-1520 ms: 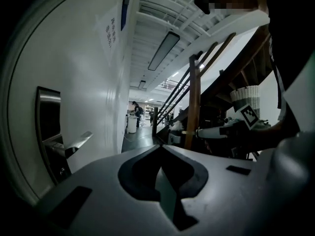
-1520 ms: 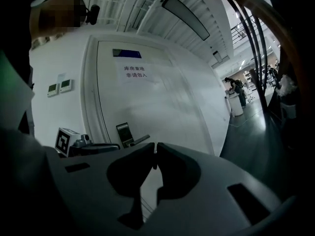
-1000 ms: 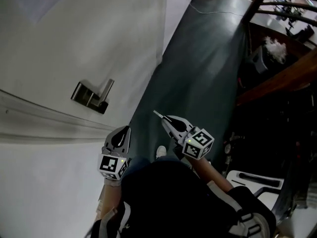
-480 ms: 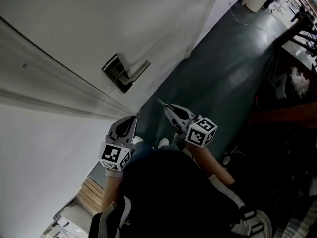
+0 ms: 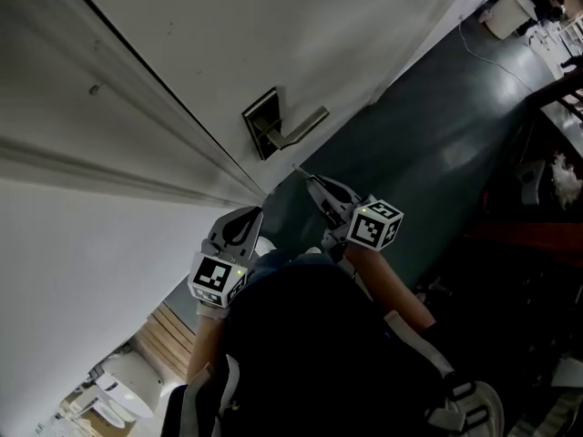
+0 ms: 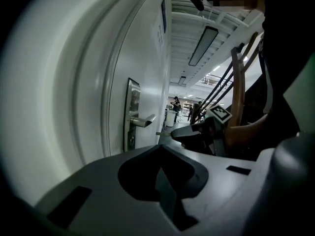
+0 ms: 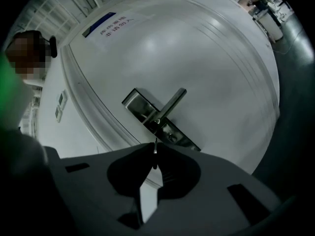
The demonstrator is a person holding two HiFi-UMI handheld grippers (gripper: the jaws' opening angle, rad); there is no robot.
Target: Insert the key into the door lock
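Observation:
A metal lock plate [image 5: 265, 122] with a lever handle [image 5: 305, 127] is mounted on the white door [image 5: 273, 35]. My right gripper [image 5: 312, 183] is shut on a thin key [image 5: 298, 169] whose tip points at the plate, a short way from it. In the right gripper view the key [image 7: 155, 148] stands just below the keyhole [image 7: 171, 137], apart from it, under the handle [image 7: 170, 106]. My left gripper [image 5: 242, 225] hangs lower left of the lock, shut and holding nothing. The left gripper view shows the lock plate [image 6: 132, 113] and the key [image 6: 161, 132] side-on.
The door frame [image 5: 155, 107] runs diagonally left of the lock. Dark green floor [image 5: 428, 144] stretches to the right, with dark wooden furniture [image 5: 547, 198] beyond it. A person's dark-clothed body [image 5: 301, 353] fills the bottom. People stand far down the hall [image 6: 175, 104].
The view has swung, so the lock now sits higher and further right in the frame. The right gripper with the key has come much closer to the lock plate. The left gripper keeps its place beside it.

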